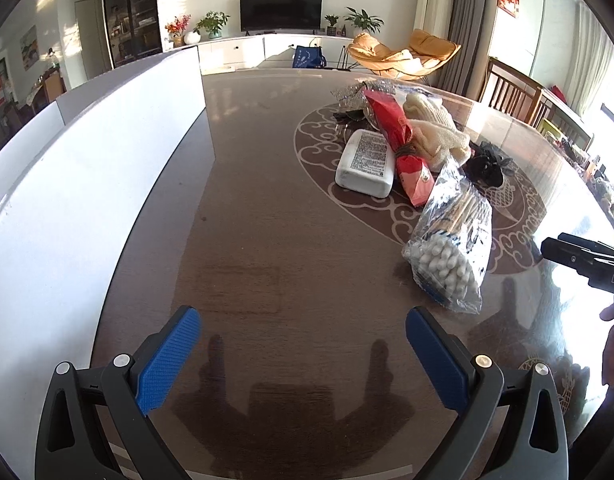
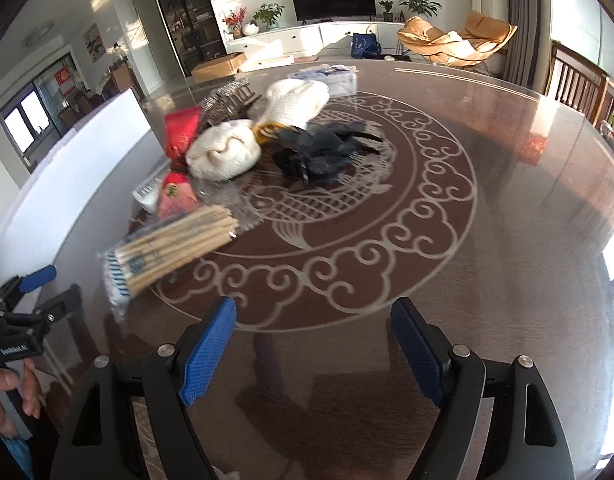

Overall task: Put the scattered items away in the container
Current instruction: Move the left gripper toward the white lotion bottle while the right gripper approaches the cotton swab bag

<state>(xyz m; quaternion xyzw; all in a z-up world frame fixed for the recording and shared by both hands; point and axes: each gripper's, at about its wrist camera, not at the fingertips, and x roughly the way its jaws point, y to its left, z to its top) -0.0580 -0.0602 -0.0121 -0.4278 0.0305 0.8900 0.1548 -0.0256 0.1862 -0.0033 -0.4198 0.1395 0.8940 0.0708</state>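
Hovering wide-jawed, left gripper (image 1: 303, 354), right gripper (image 2: 313, 346), one swab pack (image 1: 451, 248), two white gloves (image 2: 263, 128)

Black hand-held gripper (image 1: 303, 354) frames, ribbed blue finger pads (image 1: 169, 358), silver screws (image 1: 122, 359).

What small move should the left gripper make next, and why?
Probably ease the left gripper forward and right toward the cotton swab bag. Its jaws are open and empty, and that bag is the pile's nearest item.
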